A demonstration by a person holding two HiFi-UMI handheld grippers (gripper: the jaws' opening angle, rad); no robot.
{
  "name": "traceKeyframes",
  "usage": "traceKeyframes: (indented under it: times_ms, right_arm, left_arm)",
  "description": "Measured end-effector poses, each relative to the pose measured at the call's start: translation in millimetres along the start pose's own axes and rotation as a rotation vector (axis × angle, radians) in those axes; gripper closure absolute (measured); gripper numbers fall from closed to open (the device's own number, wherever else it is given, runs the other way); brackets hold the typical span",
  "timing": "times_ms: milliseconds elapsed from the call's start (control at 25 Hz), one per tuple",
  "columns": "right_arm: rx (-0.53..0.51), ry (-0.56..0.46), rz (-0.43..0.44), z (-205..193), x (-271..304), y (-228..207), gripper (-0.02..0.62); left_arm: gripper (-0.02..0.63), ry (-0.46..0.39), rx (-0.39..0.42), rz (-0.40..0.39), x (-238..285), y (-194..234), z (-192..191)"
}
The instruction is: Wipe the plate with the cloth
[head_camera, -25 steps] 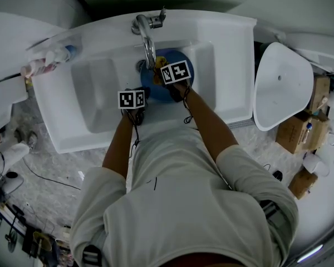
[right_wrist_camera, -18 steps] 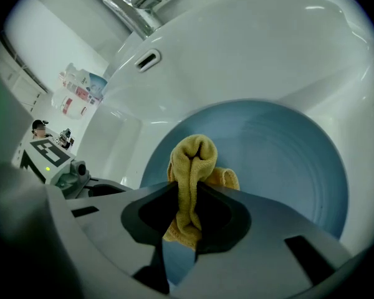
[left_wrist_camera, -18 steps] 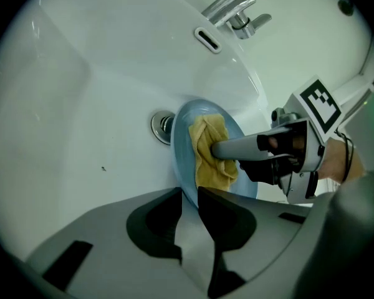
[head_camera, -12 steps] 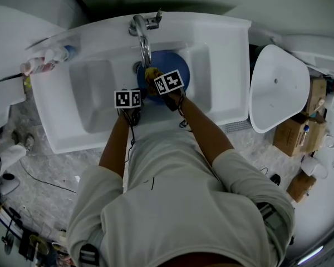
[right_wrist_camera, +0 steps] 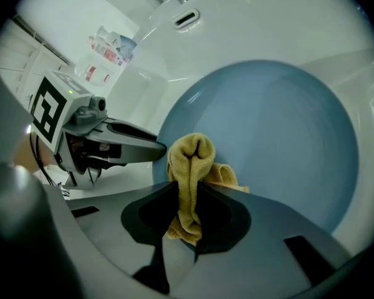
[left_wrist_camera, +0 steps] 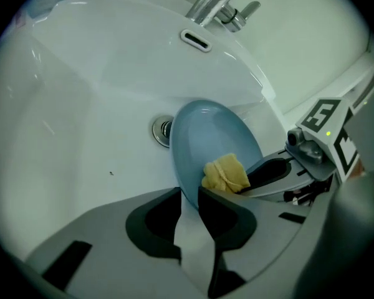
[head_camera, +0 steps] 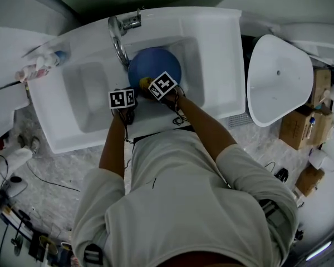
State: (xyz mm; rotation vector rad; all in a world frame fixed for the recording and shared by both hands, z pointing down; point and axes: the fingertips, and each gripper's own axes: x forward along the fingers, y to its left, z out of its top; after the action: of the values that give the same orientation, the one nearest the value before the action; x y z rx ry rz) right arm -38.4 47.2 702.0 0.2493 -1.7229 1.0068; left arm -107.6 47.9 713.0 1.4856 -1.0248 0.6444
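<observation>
Head view: plate [head_camera: 154, 65] leans in the sink [head_camera: 211, 60]. Left gripper view: left gripper [left_wrist_camera: 188, 199] jaws clamp the plate's near rim; right gripper view: right gripper [right_wrist_camera: 186, 207] jaws pinch the cloth [right_wrist_camera: 190, 161], touching the plate's face straight ahead.

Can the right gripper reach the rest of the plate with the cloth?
Probably yes: right gripper clamps the cloth at the plate; its face is bare, left gripper holds only the rim.
</observation>
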Motion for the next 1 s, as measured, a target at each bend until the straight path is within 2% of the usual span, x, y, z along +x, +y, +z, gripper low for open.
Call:
traceKeyframes:
  times_ms: [120,280,520,640,800,1000]
  right_arm:
    - [-0.022,0.018,0.025,-11,-5,-2,0.52]
    - [-0.076,0.025,0.034,-15,-28,0,0.52]
    - [-0.098,-0.077,0.025,-15,-61,-1,0.522]
    - [-0.076,-0.169,0.03,-14,-80,-1,0.522]
    - [-0.061,-0.38,0.008,-9,-104,-11,0.522]
    - [-0.165,-0.56,-0.135,-14,-151,-19,0.523]
  left_arm:
    - [0.509,0.009,0.047,0.067,-9,0,1]
    - [0.509,-0.047,0.058,0.12,-32,-5,10]
    - [0.512,-0.162,0.079,0.138,-62,-32,24]
    - [0.532,-0.187,0.102,0.145,-67,-49,26]
    - [0.565,-0.224,0.144,0.169,-72,-75,29]
    - [0.577,-0.28,0.204,0.15,-74,-116,31]
